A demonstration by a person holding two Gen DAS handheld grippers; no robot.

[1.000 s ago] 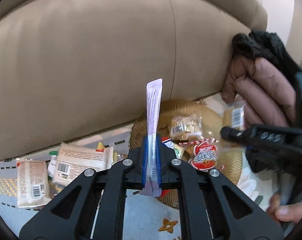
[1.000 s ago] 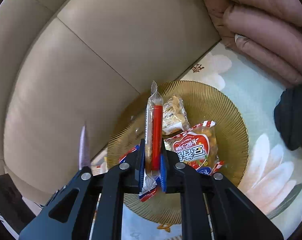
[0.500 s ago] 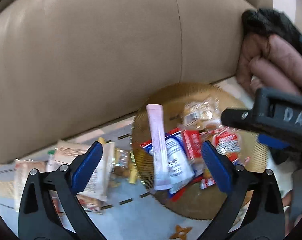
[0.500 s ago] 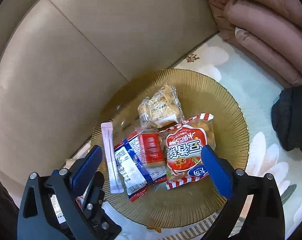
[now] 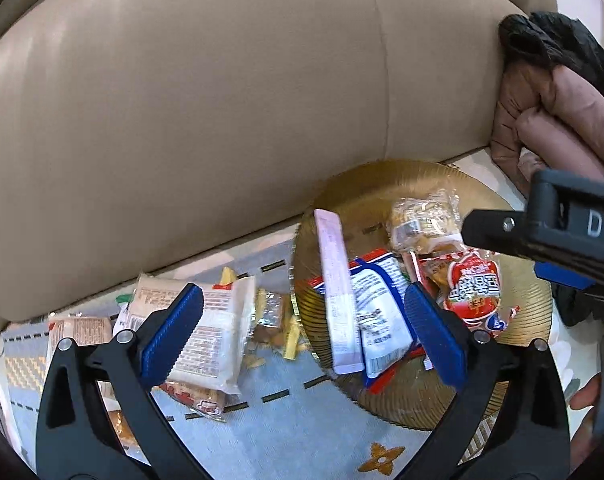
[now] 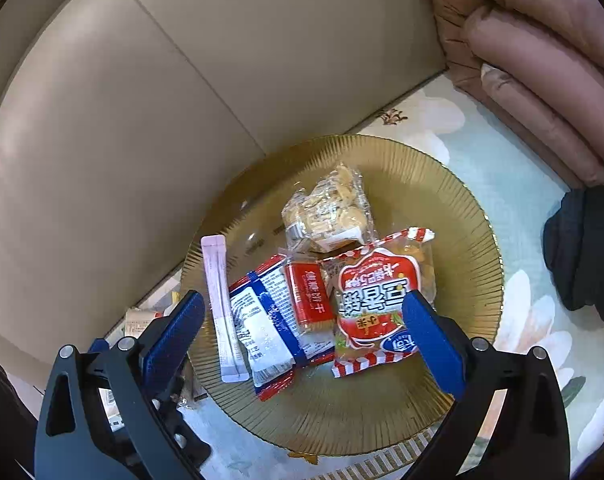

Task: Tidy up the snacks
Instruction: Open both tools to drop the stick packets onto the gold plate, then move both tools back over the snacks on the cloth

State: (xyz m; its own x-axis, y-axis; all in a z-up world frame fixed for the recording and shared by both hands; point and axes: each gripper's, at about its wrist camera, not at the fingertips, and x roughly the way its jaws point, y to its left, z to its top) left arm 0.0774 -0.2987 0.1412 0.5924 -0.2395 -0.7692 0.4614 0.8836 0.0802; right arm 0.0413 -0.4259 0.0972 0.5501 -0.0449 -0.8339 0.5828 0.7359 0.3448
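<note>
Left wrist view: looks forward and down along the spread left tongs (image 5: 302, 336), close above the gold plate (image 5: 526, 304), facing the sofa back (image 5: 221, 120).
Right wrist view: looks steeply down between the spread right tongs (image 6: 302, 332), nearer the gold plate (image 6: 454, 208), same sofa back (image 6: 181, 100) ahead.
Shared: the plate, its pink stick sachet (image 5: 336, 288) (image 6: 221, 300), the pink jacket (image 5: 550, 128) (image 6: 542, 60); the right tongs (image 5: 542, 240) cross the left view's right edge.

Gold ribbed plate (image 6: 442, 184); on it, pale pink stick (image 6: 221, 300), blue-white packet (image 6: 261, 320), red-white striped pouch (image 6: 378, 300).
</note>
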